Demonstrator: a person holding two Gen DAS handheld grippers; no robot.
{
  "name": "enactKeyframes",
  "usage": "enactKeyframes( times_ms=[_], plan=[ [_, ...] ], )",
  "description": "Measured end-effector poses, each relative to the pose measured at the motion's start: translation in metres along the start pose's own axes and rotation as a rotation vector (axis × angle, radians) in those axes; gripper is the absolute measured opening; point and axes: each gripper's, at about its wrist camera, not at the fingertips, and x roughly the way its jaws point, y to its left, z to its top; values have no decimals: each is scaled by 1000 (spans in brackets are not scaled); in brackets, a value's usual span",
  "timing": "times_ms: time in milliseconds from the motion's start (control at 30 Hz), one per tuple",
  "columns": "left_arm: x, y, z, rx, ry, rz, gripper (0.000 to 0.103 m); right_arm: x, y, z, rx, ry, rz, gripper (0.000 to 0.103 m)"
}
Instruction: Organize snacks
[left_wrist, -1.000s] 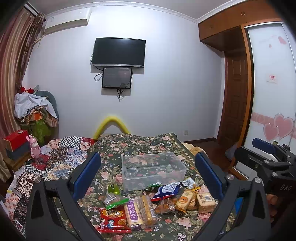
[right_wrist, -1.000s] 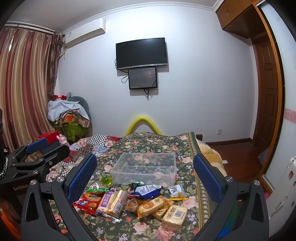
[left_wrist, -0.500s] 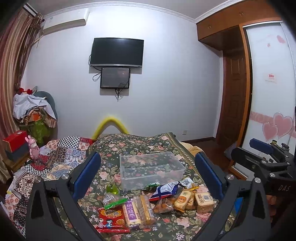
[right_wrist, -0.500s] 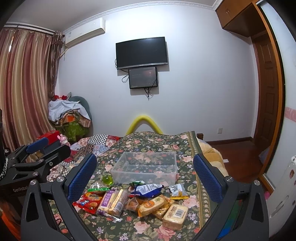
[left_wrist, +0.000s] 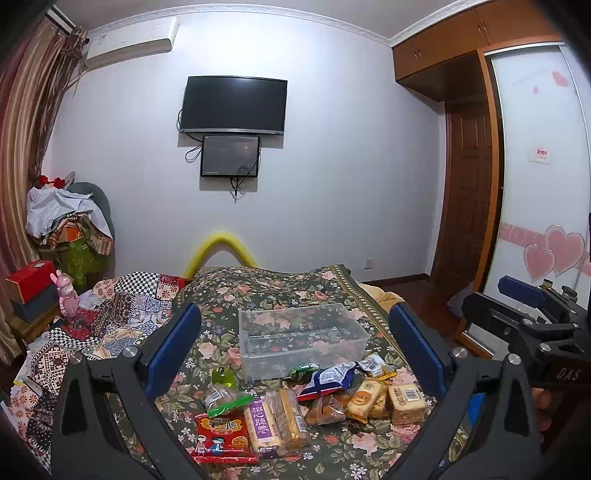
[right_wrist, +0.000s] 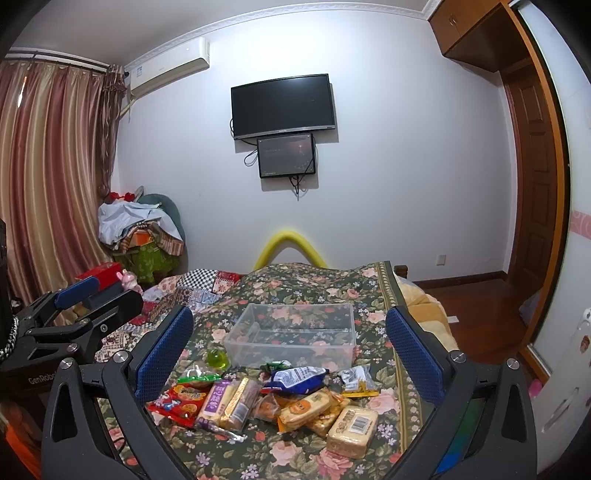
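A clear empty plastic bin (left_wrist: 301, 341) (right_wrist: 293, 334) stands on the floral bedspread. In front of it lies a row of snack packs: a red bag (left_wrist: 221, 437) (right_wrist: 177, 402), a purple-labelled pack (left_wrist: 262, 424) (right_wrist: 216, 400), a blue bag (left_wrist: 328, 378) (right_wrist: 297, 380), orange packs (left_wrist: 364, 398) (right_wrist: 306, 406) and a tan pack (left_wrist: 406, 402) (right_wrist: 352, 430). My left gripper (left_wrist: 295, 350) is open and empty, above and short of the snacks. My right gripper (right_wrist: 290, 350) is open and empty, likewise held back.
A green jelly cup (left_wrist: 222, 376) (right_wrist: 217, 359) sits left of the bin. A patchwork quilt (left_wrist: 110, 317) covers the bed's left side. A wardrobe with heart stickers (left_wrist: 535, 221) stands on the right, and a cluttered chair (left_wrist: 70, 229) on the left.
Both views have shifted only slightly; the snacks and the bin lie as before. Both grippers stay open.
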Motion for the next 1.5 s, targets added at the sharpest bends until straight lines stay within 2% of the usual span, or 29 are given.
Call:
enactKeyframes(
  times_ms=[933, 1100, 1200, 1300, 1500],
  plan=[
    [3, 4, -4, -3, 9, 11, 103, 2, -2, -2, 12, 10, 2, 103],
    [12, 11, -12, -2, 37, 7, 102, 11, -7, -6, 29, 40, 2, 103],
    [20, 18, -19, -1, 63, 25, 97, 18, -12, -11, 29, 64, -9, 103],
    [31, 30, -26, -11, 109, 39, 87, 26, -19, -18, 29, 108, -14, 96],
    [57, 59, -50, -8, 230, 71, 79, 44, -39, -36, 48, 212, -48, 83]
  ],
)
